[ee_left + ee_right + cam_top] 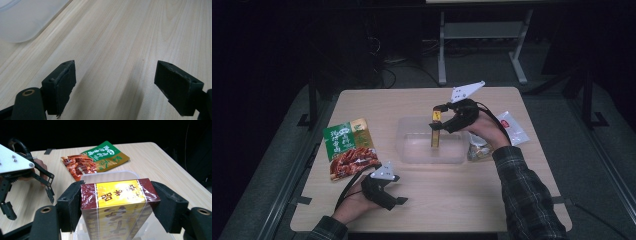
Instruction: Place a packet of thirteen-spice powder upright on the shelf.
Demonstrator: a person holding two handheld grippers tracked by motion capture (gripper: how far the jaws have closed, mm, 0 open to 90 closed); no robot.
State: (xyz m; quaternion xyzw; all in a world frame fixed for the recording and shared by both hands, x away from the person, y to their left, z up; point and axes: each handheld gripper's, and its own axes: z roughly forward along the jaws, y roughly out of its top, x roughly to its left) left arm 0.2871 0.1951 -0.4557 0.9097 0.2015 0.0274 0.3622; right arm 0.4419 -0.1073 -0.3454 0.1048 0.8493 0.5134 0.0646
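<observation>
Nearest, the left gripper (402, 200) rests low over the bare bench (447, 195), its fingers (60, 86) wide apart on nothing. Farther on, the right gripper (435, 120) has its fingers (71, 205) clamped on a maroon-and-yellow box (117, 202), upright over the clear plastic container (409, 150). A green snack packet (349, 147) lies to the left.

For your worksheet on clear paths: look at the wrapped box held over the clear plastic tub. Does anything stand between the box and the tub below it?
Nothing visible does. The right claw grips the box upright directly above the open tub, whose inside looks bare beneath it. The snack pouch lies well off to the side.
</observation>
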